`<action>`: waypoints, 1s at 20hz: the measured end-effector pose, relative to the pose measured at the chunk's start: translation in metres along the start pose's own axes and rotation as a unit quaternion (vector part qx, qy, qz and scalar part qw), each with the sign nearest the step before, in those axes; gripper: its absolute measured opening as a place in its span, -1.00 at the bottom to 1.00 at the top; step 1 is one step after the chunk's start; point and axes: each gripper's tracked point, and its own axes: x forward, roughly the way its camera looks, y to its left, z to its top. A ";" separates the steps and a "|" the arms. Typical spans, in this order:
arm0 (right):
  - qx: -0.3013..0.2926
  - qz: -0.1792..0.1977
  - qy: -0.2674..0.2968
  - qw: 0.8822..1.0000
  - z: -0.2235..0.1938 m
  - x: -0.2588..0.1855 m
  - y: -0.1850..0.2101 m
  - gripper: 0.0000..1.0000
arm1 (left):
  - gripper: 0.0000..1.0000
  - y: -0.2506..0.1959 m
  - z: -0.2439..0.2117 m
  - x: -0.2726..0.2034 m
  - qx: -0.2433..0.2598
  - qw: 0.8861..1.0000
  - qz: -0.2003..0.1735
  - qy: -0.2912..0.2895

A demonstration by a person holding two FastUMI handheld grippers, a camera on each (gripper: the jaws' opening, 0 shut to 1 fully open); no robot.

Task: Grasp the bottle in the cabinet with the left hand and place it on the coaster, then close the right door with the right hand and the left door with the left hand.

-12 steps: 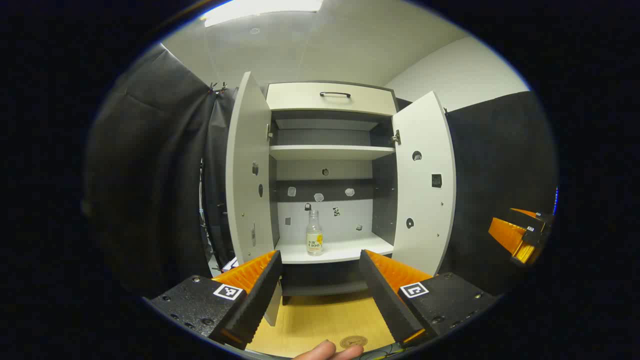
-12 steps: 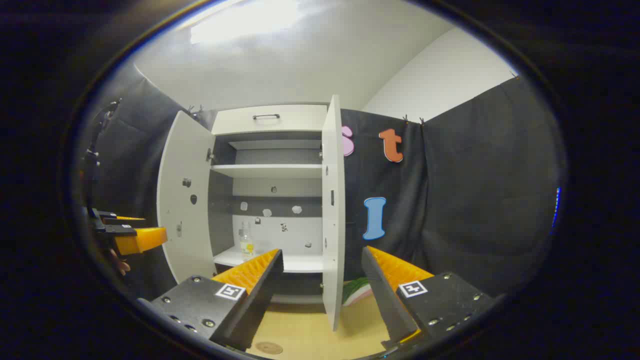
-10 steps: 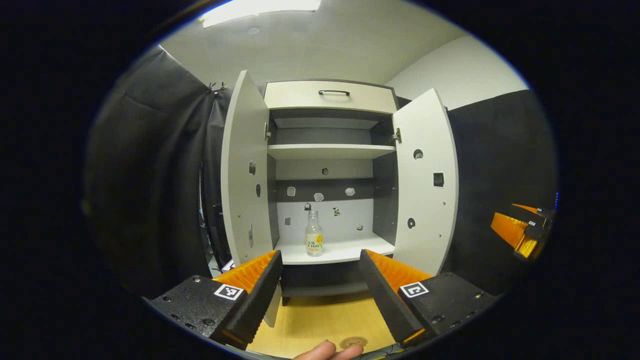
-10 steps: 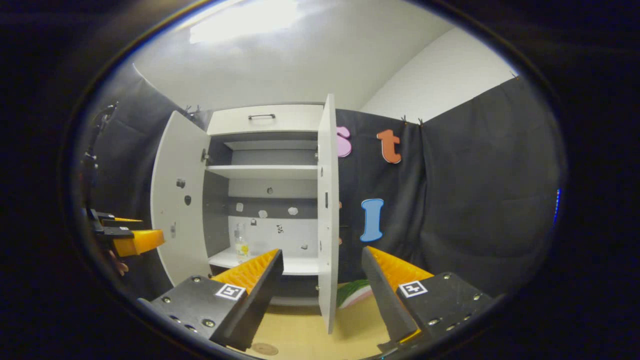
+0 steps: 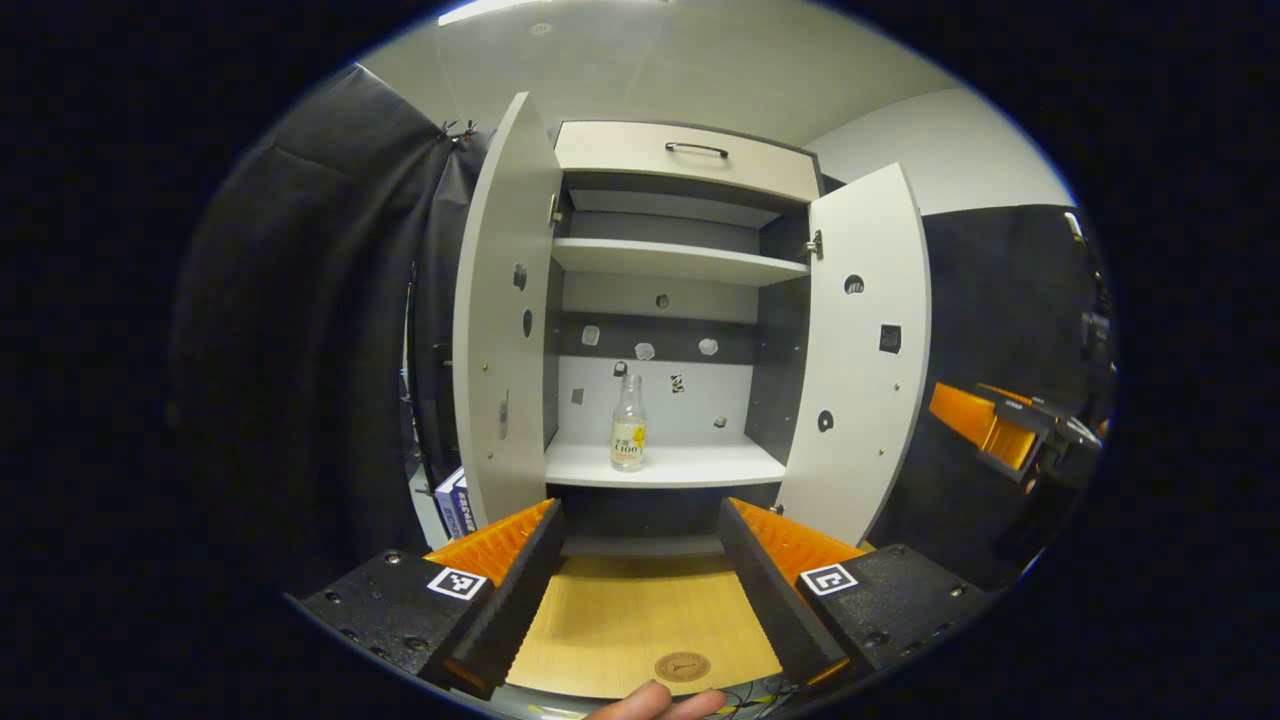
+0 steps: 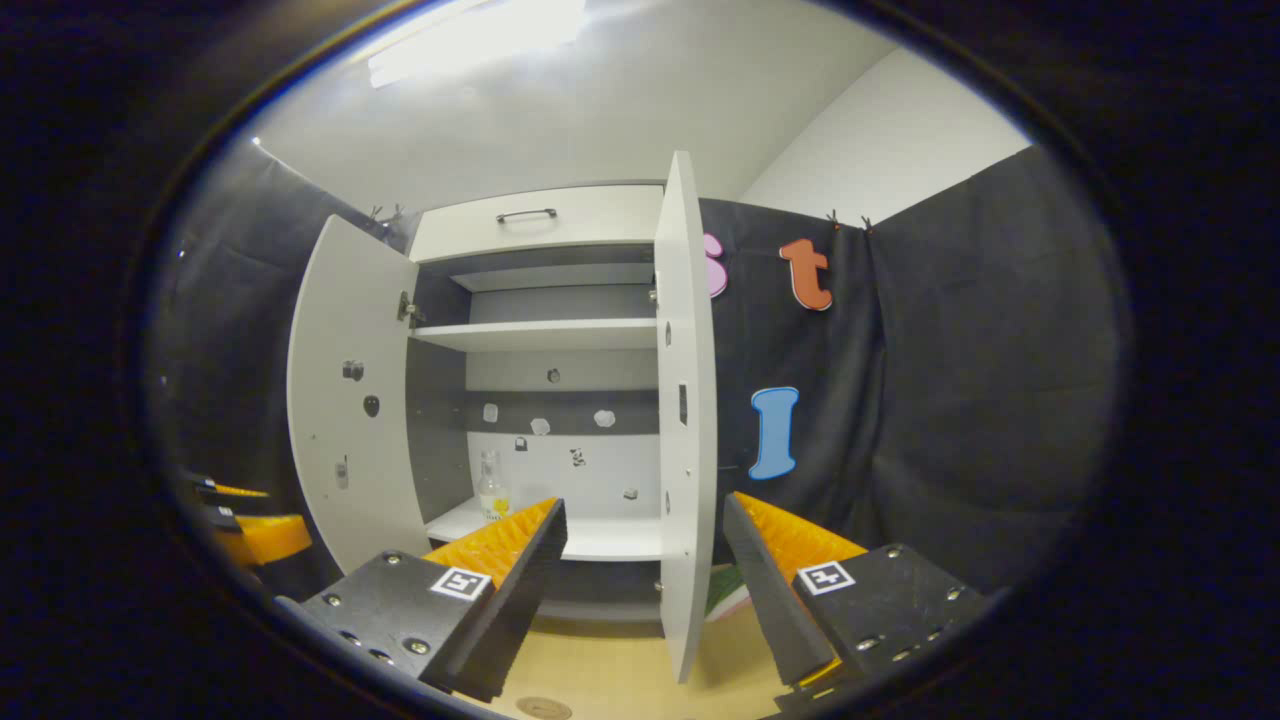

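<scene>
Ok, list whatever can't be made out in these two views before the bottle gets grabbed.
- Bottle: in the right gripper view its base sits behind that gripper's own finger.
- Bottle label: too small to read in the left gripper view.
- Coaster: cut off by the bottom edge in the right gripper view.
- Thing behind the right door: only a striped corner peeks out.
</scene>
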 end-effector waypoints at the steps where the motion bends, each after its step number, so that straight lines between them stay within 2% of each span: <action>1: 0.001 0.003 -0.005 1.000 0.005 0.006 0.007 0.92 | 0.96 0.007 -0.001 0.001 0.006 1.000 0.008 0.003; 3: 0.006 0.021 -0.007 1.000 0.006 0.017 0.023 0.87 | 0.98 0.016 -0.001 0.004 0.007 1.000 0.018 0.007; 4: 0.010 0.031 -0.001 0.999 0.002 0.022 0.029 0.96 | 1.00 0.018 0.001 0.007 0.005 1.000 0.020 0.007; 6: 0.009 0.047 0.009 0.999 -0.007 0.031 0.035 0.92 | 1.00 0.021 0.008 0.018 0.006 1.000 0.025 0.000; 9: 0.001 0.059 -0.017 0.998 0.001 0.043 0.034 0.92 | 1.00 0.020 0.017 0.045 0.002 0.999 0.032 -0.017; 12: 0.010 0.070 -0.027 0.997 0.007 0.052 0.027 0.87 | 1.00 0.013 0.015 0.089 -0.004 0.999 0.039 -0.014; 14: 0.004 0.086 -0.026 0.996 0.007 0.057 0.024 0.92 | 1.00 0.001 0.019 0.124 -0.012 0.999 0.034 -0.019; 16: -0.009 0.084 -0.020 0.996 0.001 0.060 0.011 0.92 | 1.00 -0.015 0.023 0.160 -0.009 0.999 0.017 -0.031; 20: -0.005 0.061 -0.011 0.998 -0.011 0.068 -0.002 0.91 | 0.99 -0.019 0.011 0.241 0.001 1.000 0.019 -0.019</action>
